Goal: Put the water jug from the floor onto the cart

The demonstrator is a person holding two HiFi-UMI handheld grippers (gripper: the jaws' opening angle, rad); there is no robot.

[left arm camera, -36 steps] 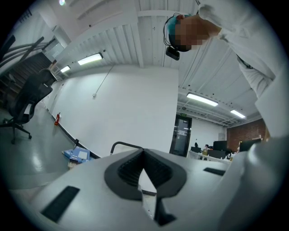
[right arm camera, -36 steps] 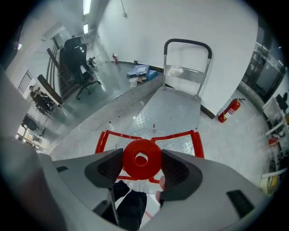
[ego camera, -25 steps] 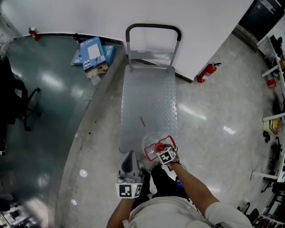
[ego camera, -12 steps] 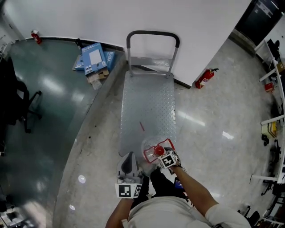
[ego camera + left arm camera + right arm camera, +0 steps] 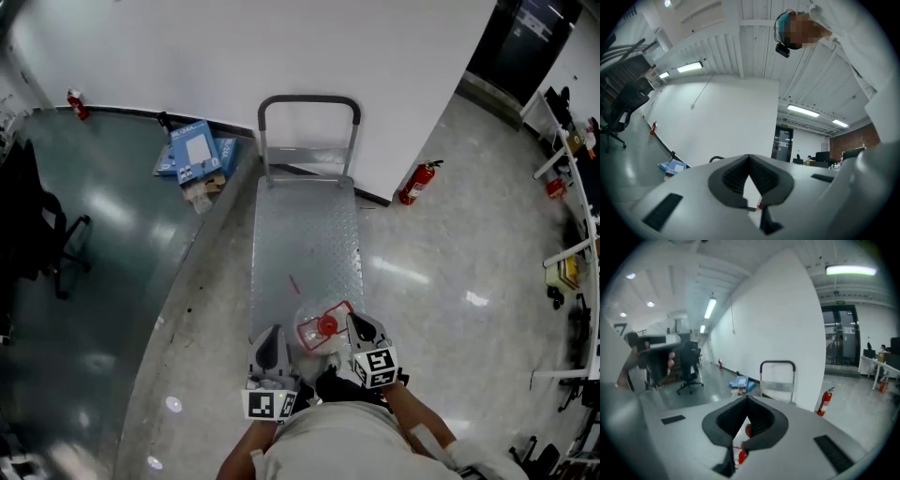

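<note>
Item: water jug (image 5: 317, 332), clear, red cap (image 5: 327, 325) uppermost, red-edged label on its side. Location: upright on the near end of the cart (image 5: 305, 234), just ahead of the two grippers and held by neither

Item: cart, flat grey checker-plate deck, dark loop handle (image 5: 308, 98) at the far end against the white wall (image 5: 281, 56)

Item: left gripper (image 5: 270, 332), hand-held, near-left of the jug. Jaws pressed together in the left gripper view (image 5: 749, 157), nothing between them

Item: right gripper (image 5: 358, 322), hand-held, just right of the jug and apart from it. Jaws pressed together in the right gripper view (image 5: 746, 399), nothing pinched; the jug's red cap shows below through the gap under the tips

Item: fire extinguisher (image 5: 415, 183), red, on the floor by the wall, right of the cart

Item: blue boxes (image 5: 195, 150), piled on the floor left of the cart handle

Item: office chair (image 5: 42, 239), black, far left on the darker floor
</note>
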